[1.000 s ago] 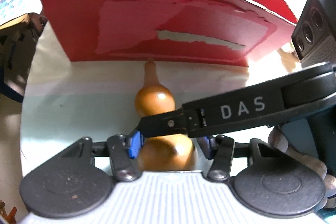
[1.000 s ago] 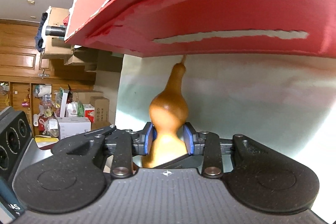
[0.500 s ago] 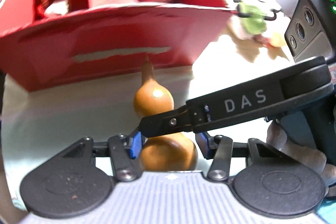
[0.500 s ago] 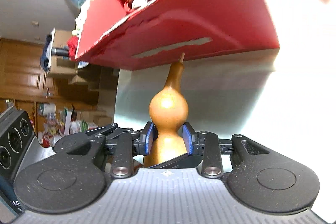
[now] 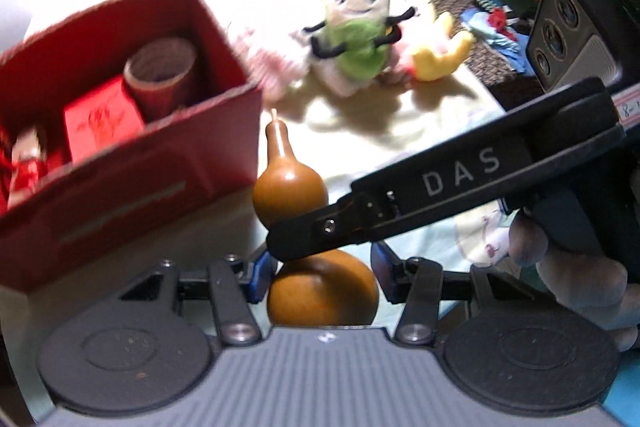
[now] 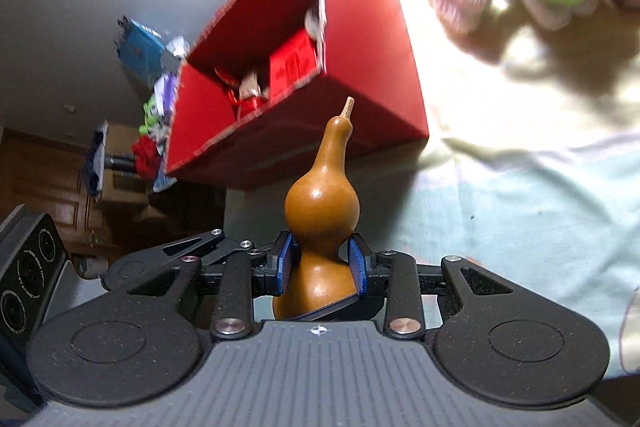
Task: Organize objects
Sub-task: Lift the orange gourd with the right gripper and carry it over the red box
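Your right claw (image 6: 319,267) pinches the gourd (image 6: 320,215) at its waist, just beside the red box (image 5: 120,163) (already partly filled); the left claw (image 5: 320,277) brackets its base, grip uncertain. Plush toys (image 5: 356,35) beyond the box remain.

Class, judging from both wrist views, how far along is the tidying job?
Done: the red box already holds a small red packet and a brown cup. In hand: the gourd is pinched at its waist by the right gripper, with the left gripper around its base. Left: the gourd is still outside the box, and the plush toys lie on the cloth.
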### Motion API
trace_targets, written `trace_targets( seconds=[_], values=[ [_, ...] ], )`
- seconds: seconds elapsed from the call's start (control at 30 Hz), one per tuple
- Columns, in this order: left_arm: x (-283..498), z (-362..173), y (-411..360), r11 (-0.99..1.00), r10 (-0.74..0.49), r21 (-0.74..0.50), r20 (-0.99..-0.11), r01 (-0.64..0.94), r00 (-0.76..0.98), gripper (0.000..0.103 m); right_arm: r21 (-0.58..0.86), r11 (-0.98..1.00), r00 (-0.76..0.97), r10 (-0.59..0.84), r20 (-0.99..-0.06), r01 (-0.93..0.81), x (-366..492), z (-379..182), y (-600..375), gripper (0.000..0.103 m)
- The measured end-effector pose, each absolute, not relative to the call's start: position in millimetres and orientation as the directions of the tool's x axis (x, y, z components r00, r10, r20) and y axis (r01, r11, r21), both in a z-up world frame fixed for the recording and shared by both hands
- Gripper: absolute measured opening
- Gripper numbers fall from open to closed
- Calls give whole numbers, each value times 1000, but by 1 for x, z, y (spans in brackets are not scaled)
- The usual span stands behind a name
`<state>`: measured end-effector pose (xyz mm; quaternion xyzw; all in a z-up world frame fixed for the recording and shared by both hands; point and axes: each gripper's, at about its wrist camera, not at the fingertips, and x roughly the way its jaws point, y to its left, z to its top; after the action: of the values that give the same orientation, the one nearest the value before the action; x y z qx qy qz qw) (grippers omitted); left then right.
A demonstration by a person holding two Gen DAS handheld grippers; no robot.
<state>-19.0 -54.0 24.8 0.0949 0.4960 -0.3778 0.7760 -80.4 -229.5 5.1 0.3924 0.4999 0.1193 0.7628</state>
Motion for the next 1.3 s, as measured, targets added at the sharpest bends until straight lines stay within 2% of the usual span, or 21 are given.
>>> trace_targets(
  seconds=[0.4, 0.8, 1.07, 1.3],
  values=[
    [-6, 80, -58, 679, -546, -172, -768, 713, 336, 53, 726, 675, 598, 528, -603, 136, -71, 50, -250, 34],
    [47, 116, -16, 753, -498, -84, -722, 653, 481, 53, 711, 703, 666, 531, -523, -3, -1, 82, -218, 34],
    [98, 115, 31, 809, -439, -67, -730, 584, 524, 54, 710, 702, 660, 564, -496, -66, 56, 80, -178, 34],
    [140, 75, 59, 836, -408, -123, -790, 534, 457, 54, 704, 710, 595, 574, -563, -19, 95, 48, -148, 35]
  ],
)
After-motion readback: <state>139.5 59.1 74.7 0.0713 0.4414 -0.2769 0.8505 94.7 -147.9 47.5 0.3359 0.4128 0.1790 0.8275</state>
